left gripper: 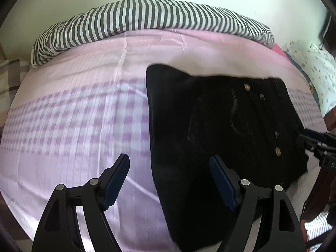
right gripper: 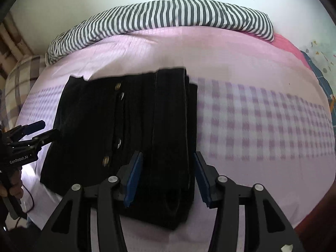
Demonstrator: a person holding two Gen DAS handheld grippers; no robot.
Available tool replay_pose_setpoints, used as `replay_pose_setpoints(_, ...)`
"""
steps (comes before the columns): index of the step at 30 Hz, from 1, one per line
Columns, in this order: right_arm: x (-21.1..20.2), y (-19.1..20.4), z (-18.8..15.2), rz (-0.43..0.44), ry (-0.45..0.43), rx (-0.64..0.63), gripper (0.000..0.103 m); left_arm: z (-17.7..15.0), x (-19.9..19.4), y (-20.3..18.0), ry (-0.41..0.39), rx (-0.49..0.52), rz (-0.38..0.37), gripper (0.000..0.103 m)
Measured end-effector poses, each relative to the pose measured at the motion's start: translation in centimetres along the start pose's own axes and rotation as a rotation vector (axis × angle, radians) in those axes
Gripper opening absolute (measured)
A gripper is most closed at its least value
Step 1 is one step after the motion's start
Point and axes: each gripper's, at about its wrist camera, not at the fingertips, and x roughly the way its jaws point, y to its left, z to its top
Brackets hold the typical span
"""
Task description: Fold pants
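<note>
The black pants (left gripper: 220, 130) lie folded into a compact block on the pink bed sheet (left gripper: 84, 105), brass buttons facing up. In the right wrist view the pants (right gripper: 126, 130) show a folded layer along their right side. My left gripper (left gripper: 169, 166) is open and empty, its jaws astride the pants' left edge. My right gripper (right gripper: 168, 161) is open, its jaws on either side of the folded right strip, near the front edge. The left gripper shows in the right wrist view (right gripper: 45, 130), at the pants' left edge. The right gripper shows in the left wrist view (left gripper: 308, 140), at the pants' right edge.
A grey and white striped duvet (left gripper: 147, 19) lies bunched along the far edge of the bed. A plaid pillow (right gripper: 19, 79) sits at the left, a spotted cushion (left gripper: 315, 71) at the right. A white wall is behind.
</note>
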Motion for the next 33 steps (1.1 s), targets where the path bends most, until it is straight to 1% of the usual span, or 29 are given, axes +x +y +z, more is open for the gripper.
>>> replay_pose_setpoints(3, -0.7, -0.4, -0.7, 0.007, -0.01, 0.024, 0.053, -1.1, -0.4, -0.4, 0.009, 0.018, 0.005, 0.079)
replay_pose_setpoints(10, -1.0, -0.3, -1.8, 0.008, -0.004, 0.023, 0.055, -2.9, -0.8, -1.1, 0.02, 0.032, 0.009, 0.079)
replay_pose_setpoints(15, -0.1, -0.8, -2.3, 0.009, 0.016, 0.049, 0.059, -3.7, 0.0, -1.4, 0.039, 0.044, 0.018, 0.079)
replay_pose_setpoints(16, 0.2, -1.0, -2.3, 0.006, 0.023, 0.053, 0.061, -3.8, 0.2, -1.3, 0.041, 0.039, 0.015, 0.079)
replay_pose_setpoints(18, 0.6, -1.5, -2.5, 0.026, 0.031, 0.081, 0.064, -4.1, 0.7, -1.2, 0.046, 0.032, 0.007, 0.079)
replay_pose_setpoints(23, 1.3, -2.3, -2.5, 0.069, 0.048, 0.109, 0.067, -4.1, 1.1, -0.2, 0.055, -0.006, -0.051, 0.08)
replay_pose_setpoints(24, 1.3, -2.7, -2.4, 0.096, 0.055, 0.123, 0.068, -3.9, 1.0, 0.4, 0.06, -0.024, -0.082, 0.08)
replay_pose_setpoints(26, 1.3, -4.0, -2.2, 0.193, 0.061, 0.164, 0.068, -3.6, 0.7, 1.6, 0.062, -0.076, -0.125, 0.08)
replay_pose_setpoints(27, 1.4, -5.2, -2.2, 0.291, 0.064, 0.206, 0.068, -3.4, 0.4, 2.5, 0.05, -0.106, -0.162, 0.08)
replay_pose_setpoints(30, 2.2, -7.8, -2.4, 0.519, 0.085, 0.293, 0.068, -2.7, 0.3, 4.3, 0.041, -0.157, -0.25, 0.08)
replay_pose_setpoints(31, 2.8, -8.7, -2.4, 0.583, 0.103, 0.318, 0.068, -2.4, 0.6, 4.9, 0.055, -0.181, -0.296, 0.08)
replay_pose_setpoints(33, 3.7, -10.0, -2.5, 0.661, 0.126, 0.342, 0.068, -2.0, 1.6, 5.8, 0.091, -0.233, -0.361, 0.078)
